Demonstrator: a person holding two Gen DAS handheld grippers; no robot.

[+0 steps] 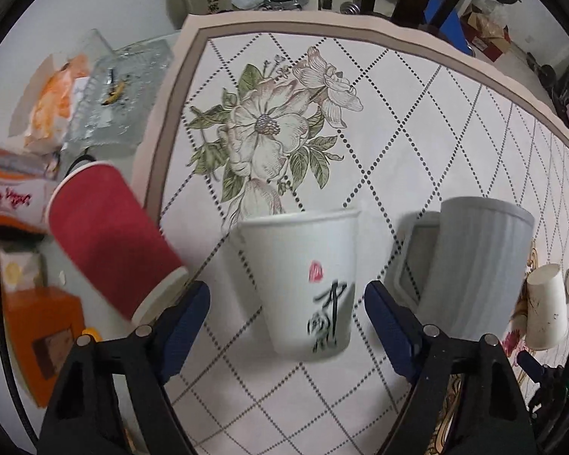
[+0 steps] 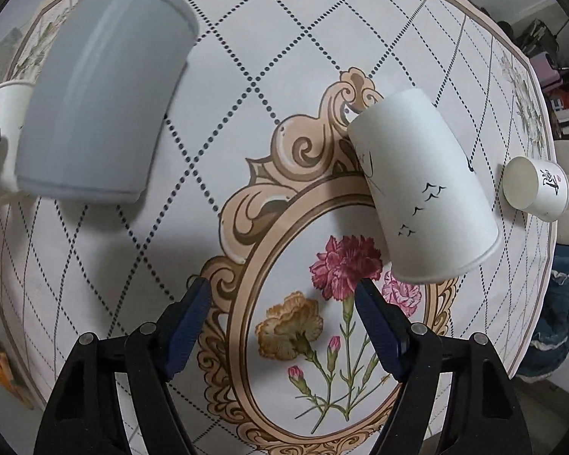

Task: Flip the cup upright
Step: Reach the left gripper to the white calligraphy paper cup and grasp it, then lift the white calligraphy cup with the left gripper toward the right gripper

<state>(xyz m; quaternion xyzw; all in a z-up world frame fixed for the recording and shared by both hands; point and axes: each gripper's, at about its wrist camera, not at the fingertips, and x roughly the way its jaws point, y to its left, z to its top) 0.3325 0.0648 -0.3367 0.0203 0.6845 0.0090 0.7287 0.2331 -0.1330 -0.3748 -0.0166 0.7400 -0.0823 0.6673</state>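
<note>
The left gripper (image 1: 287,303) is spread wide, its blue-padded fingers (image 1: 187,322) flanking a white paper cup with black calligraphy (image 1: 303,284) without touching it. That cup stands at the gripper's 12 o'clock on the floral tablecloth (image 1: 398,113), wide rim uppermost, so it looks already upright. The right gripper (image 2: 282,314) is also spread, pinching nothing; the white paper cup with bird drawings (image 2: 425,193) sits at its 1 o'clock, wide rim down on the cloth, so I judge it to be the cup yet to be flipped.

A paper cup like this should be very light and thin-walled, easily crushed and apt to skid on the smooth cloth. A gentle hold across the middle of the wall, where the taper gives purchase, looks the safest.

A grey cylindrical container (image 2: 102,91) stands at 10 o'clock of the right gripper, a small calligraphy cup (image 2: 535,189) lies on its side at 2 o'clock, and a red ribbed paper cup (image 1: 110,239) stands at 10 o'clock in the left view.

Motion blur smears the calligraphy cup and the red cup. The bird cup's interior is hidden, and fisheye bending makes true tilt hard to judge.
</note>
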